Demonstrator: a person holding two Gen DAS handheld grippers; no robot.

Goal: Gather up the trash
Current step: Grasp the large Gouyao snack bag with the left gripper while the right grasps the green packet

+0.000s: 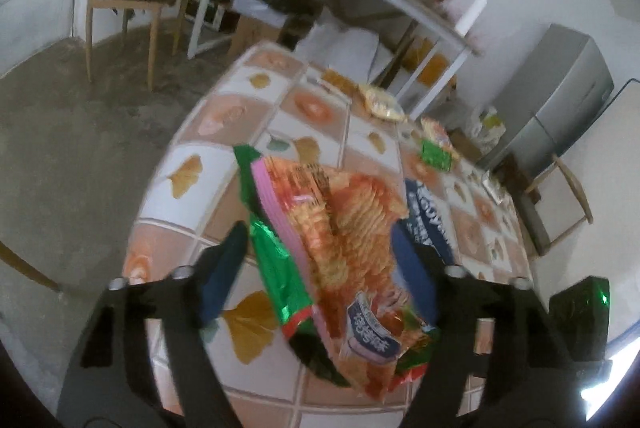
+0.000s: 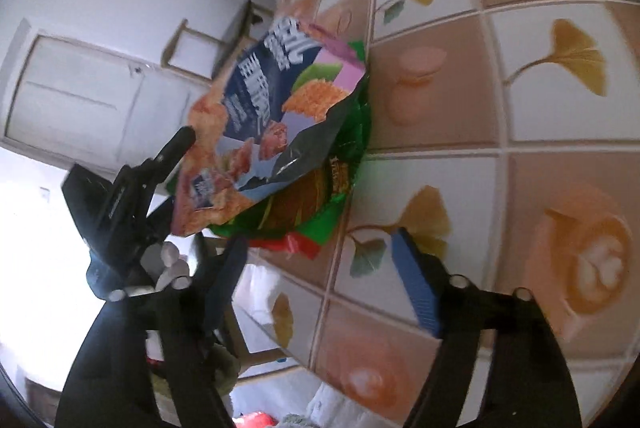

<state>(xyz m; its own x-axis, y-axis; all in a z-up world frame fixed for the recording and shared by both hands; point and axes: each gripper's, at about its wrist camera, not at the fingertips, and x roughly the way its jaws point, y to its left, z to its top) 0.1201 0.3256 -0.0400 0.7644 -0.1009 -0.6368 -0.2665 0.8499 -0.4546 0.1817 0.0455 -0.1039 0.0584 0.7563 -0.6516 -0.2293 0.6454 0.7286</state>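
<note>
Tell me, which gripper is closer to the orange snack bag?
Left. The left gripper has its jaws on either side of the orange snack bag, not visibly pressing it. The right gripper sits just short of the pile, open over the tablecloth.

The snack bag [image 1: 352,252] between the left tongs [image 1: 320,252] is motion-blurred, and its print cannot be read. Whether their pads press on it cannot be told. Wrappers [image 1: 434,143] far ahead of the tongs are too small to identify. Beyond the right tongs [image 2: 320,260], the bag pile [image 2: 276,131] hides the desk [image 2: 520,115] edge.
</note>
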